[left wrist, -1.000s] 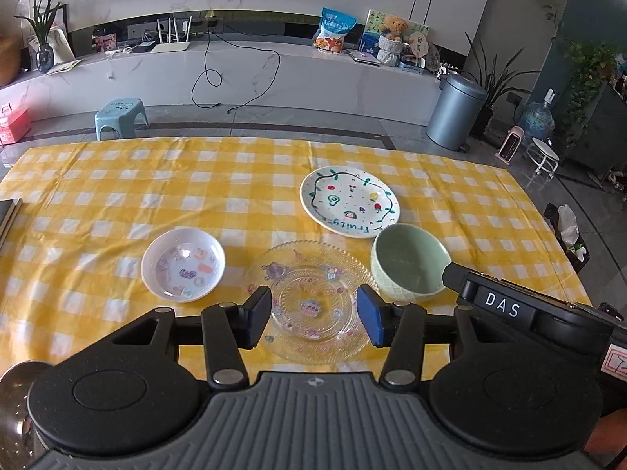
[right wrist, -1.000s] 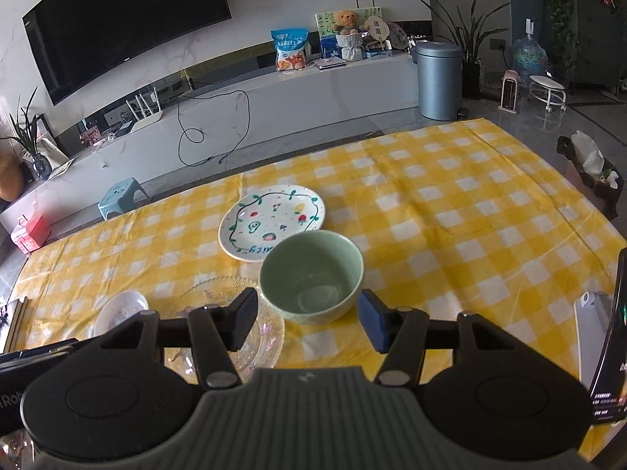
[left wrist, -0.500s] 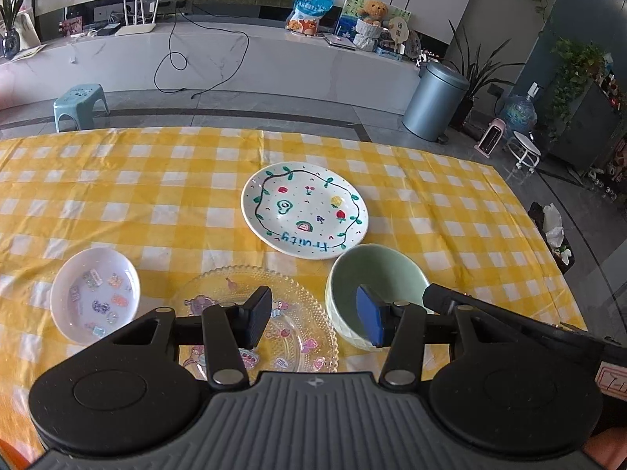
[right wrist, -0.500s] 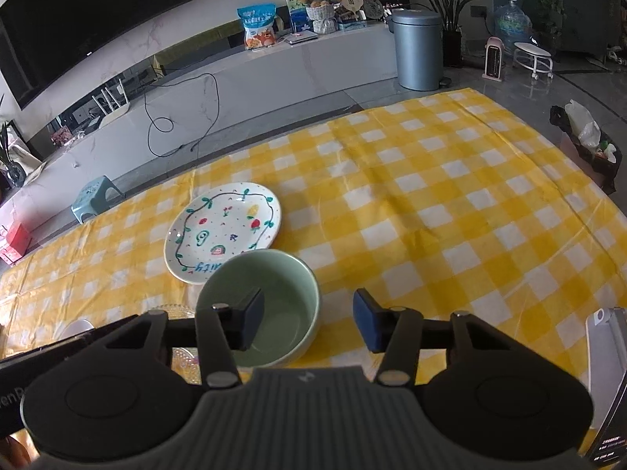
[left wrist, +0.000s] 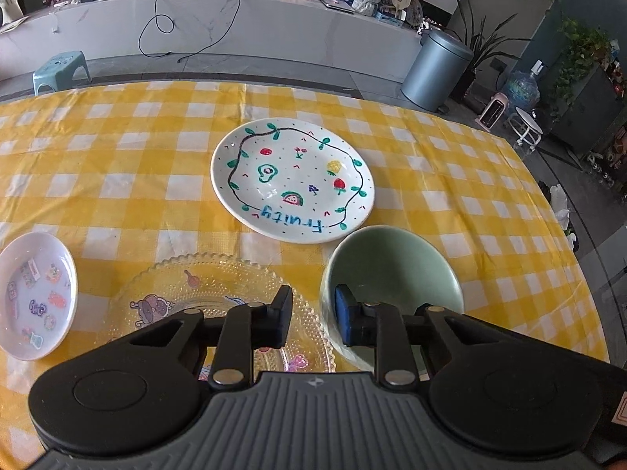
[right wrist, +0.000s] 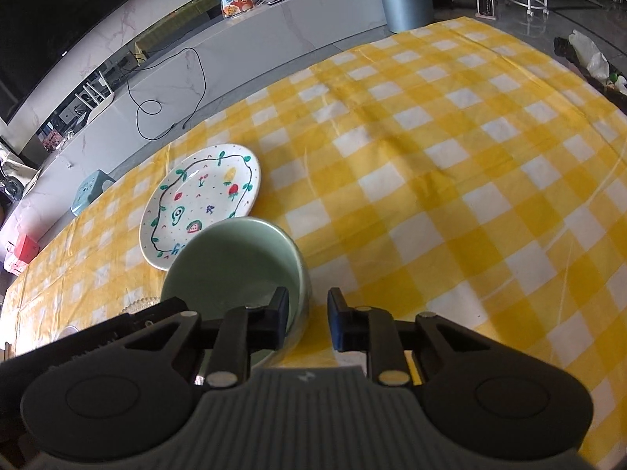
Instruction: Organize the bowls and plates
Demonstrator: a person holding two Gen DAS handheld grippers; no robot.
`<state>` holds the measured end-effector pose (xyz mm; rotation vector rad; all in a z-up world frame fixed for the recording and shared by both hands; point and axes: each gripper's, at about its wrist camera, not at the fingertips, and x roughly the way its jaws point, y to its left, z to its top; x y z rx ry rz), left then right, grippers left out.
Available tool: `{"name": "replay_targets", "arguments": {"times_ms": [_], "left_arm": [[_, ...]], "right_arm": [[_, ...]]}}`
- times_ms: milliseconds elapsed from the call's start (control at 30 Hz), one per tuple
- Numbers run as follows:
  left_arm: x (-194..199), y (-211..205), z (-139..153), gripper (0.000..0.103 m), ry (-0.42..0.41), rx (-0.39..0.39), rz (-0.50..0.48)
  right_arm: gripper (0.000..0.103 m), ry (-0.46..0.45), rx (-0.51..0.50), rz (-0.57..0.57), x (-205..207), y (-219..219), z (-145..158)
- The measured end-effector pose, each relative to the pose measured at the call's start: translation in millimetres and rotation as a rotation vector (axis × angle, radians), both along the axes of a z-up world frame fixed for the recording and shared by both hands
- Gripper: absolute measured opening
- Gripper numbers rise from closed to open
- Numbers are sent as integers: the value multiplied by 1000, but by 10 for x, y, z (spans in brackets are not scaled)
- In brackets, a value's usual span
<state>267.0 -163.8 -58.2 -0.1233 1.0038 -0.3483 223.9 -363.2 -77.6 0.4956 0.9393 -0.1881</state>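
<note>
From the left wrist, the left gripper [left wrist: 309,315] is closing astride the green bowl's [left wrist: 395,270] near-left rim, pads not yet pressing; the fruit plate [left wrist: 292,180], glass plate [left wrist: 203,293] and small dish [left wrist: 33,293] lie separate, nothing stacked. From the right wrist, the right gripper [right wrist: 307,319] is closing over that bowl's right rim, likewise not clamped.

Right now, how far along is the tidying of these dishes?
Nothing is stacked yet: fruit plate, glass plate and small saucer lie separately. Both the left gripper and right gripper are closing over the green bowl's rim. All sorting remains.
</note>
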Motion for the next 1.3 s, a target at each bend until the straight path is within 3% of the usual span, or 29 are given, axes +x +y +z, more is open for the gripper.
{"name": "replay_targets", "arguments": {"times_ms": [167, 300, 800, 1300], "left_arm": [[33, -88, -45, 15, 8, 10, -27], [45, -129, -74, 11, 14, 11, -27], [-240, 37, 140, 8, 0, -6, 11], [-928, 667, 657, 8, -72, 42, 96]], "right_arm": [[19, 6, 20, -1, 33, 15, -68], [14, 8, 55, -6, 51, -2, -100], [11, -11, 81, -36, -228, 102, 103], [12, -45, 157, 51, -868, 734, 443]]}}
